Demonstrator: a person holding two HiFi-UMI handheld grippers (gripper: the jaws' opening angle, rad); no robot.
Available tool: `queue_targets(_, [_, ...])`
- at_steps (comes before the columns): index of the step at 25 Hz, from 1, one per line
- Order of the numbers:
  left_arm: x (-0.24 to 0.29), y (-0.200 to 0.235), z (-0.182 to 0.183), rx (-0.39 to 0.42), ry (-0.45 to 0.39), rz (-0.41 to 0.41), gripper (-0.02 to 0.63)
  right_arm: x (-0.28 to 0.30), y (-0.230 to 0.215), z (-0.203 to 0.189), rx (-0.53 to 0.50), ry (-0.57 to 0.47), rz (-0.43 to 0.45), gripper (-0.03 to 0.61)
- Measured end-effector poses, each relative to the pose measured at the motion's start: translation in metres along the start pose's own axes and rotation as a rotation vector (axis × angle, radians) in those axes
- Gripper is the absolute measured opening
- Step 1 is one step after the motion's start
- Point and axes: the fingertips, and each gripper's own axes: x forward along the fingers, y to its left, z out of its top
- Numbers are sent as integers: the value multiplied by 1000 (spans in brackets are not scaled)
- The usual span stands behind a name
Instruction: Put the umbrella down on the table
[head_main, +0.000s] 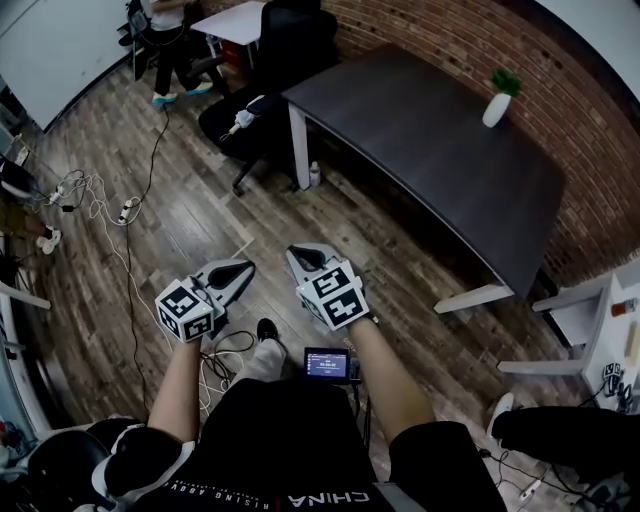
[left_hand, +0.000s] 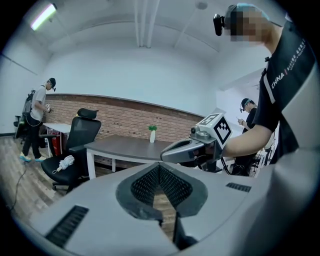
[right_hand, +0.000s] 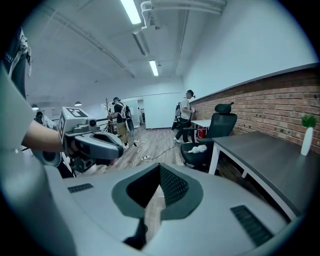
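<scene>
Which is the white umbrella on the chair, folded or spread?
Folded: the umbrella lies as a compact white bundle on the black chair seat.

The table (head_main: 430, 150) stands along the brick wall (head_main: 480, 40). On the table, near its wall side, sits a vase (head_main: 497, 108). At the table's left end stands an office chair (head_main: 290, 50), with an umbrella (head_main: 245, 115) on its seat.

A dark table (head_main: 420, 140) stands along a red brick wall (head_main: 470, 35) on a wood plank floor (head_main: 195, 240), a black office chair (head_main: 295, 45) at its far end. Strip lights (right_hand: 131, 11) glow on the pale ceiling (right_hand: 75, 55).
</scene>
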Motion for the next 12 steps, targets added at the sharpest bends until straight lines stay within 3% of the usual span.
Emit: queue_targets(12, [21, 112, 7, -27, 8, -35, 2, 83, -49, 37, 1, 44, -56, 6])
